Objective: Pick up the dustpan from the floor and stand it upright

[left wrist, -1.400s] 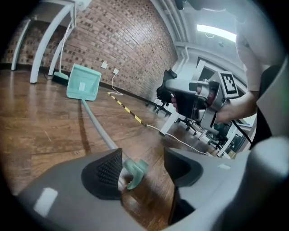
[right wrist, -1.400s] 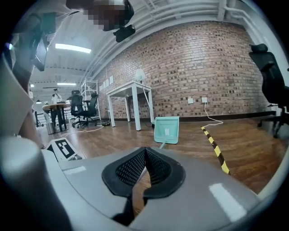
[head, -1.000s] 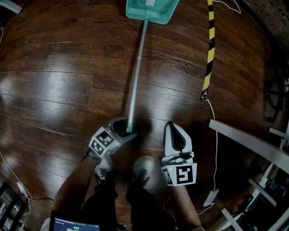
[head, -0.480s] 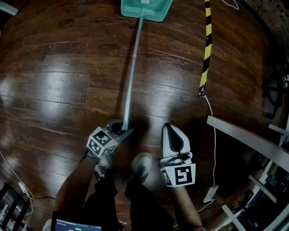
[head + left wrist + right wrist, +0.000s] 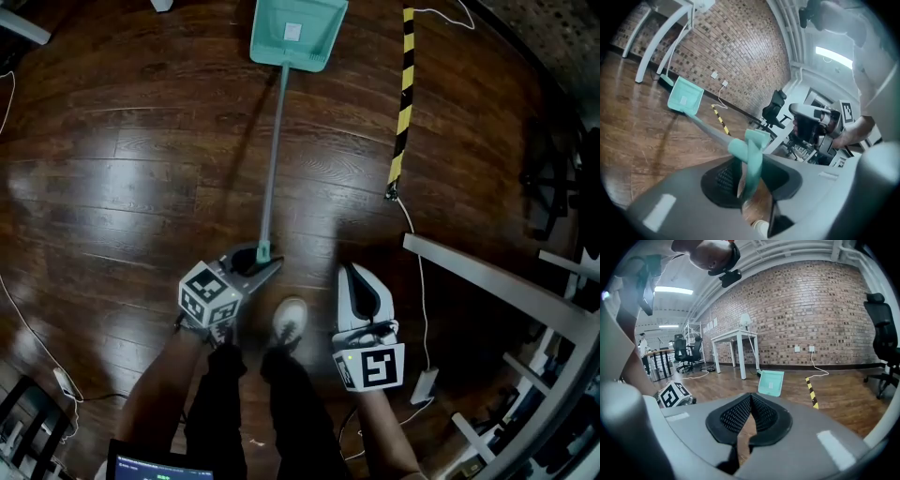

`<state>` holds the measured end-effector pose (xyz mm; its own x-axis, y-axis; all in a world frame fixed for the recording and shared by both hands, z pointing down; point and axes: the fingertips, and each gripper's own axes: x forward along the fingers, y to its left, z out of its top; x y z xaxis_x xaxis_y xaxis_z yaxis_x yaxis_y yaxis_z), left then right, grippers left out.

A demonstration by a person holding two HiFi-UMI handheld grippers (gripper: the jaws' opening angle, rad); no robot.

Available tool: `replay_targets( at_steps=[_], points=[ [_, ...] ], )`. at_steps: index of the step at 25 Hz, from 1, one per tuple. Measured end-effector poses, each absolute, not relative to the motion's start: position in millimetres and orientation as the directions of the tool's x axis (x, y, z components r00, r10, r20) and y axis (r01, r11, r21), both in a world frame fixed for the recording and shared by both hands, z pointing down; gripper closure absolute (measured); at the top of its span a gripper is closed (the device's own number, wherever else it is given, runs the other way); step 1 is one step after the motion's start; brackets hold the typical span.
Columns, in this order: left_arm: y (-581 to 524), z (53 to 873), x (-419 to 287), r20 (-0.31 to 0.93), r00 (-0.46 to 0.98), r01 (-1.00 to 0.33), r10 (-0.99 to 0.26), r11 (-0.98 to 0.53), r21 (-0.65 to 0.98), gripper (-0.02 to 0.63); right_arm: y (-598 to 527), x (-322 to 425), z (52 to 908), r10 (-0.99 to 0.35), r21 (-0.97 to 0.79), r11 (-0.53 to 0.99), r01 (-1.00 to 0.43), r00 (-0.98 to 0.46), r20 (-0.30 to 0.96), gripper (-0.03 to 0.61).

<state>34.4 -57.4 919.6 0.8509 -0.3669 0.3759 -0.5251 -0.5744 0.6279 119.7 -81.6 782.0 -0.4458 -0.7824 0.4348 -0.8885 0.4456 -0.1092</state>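
The teal dustpan [image 5: 298, 33] lies far ahead on the wood floor. Its long grey handle [image 5: 272, 150] runs back toward me. My left gripper [image 5: 260, 255] is shut on the handle's teal end, which is lifted off the floor. In the left gripper view that teal end [image 5: 751, 161] is pinched between the pads, and the pan [image 5: 685, 96] stays low on the floor. My right gripper [image 5: 361, 281] hovers beside it to the right, shut with nothing in it. In the right gripper view its pads [image 5: 761, 413] meet and the pan [image 5: 770, 383] shows ahead.
A yellow-and-black striped strip [image 5: 401, 103] lies on the floor right of the handle, with a white cable running from it. A white frame bar [image 5: 487, 281] crosses at the right. My shoes [image 5: 289, 323] stand between the grippers. A white table [image 5: 736, 341] and an office chair [image 5: 881, 333] stand further off.
The left gripper closed on the handle's end, then both grippers rose. The handle end has come up off the floor while the pan stays down.
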Motion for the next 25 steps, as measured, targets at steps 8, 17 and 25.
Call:
replay_targets(
  at_steps=[8, 17, 25],
  points=[
    [-99, 727, 48, 0.247, 0.884, -0.459, -0.397, -0.634, 0.622, 0.525, -103, 120, 616, -0.821, -0.083, 0.434, -0.897, -0.431, 0.374, 0.563],
    [-135, 599, 52, 0.211, 0.882, -0.45, -0.422, -0.615, 0.648, 0.522, -119, 130, 493, -0.87, -0.086, 0.369, -0.925, -0.377, 0.319, 0.563],
    [-158, 553, 53, 0.206, 0.881, -0.43, -0.426, -0.539, 0.724, 0.498, -131, 142, 435, -0.895, -0.052, 0.346, -0.937, -0.346, 0.283, 0.563]
  ],
)
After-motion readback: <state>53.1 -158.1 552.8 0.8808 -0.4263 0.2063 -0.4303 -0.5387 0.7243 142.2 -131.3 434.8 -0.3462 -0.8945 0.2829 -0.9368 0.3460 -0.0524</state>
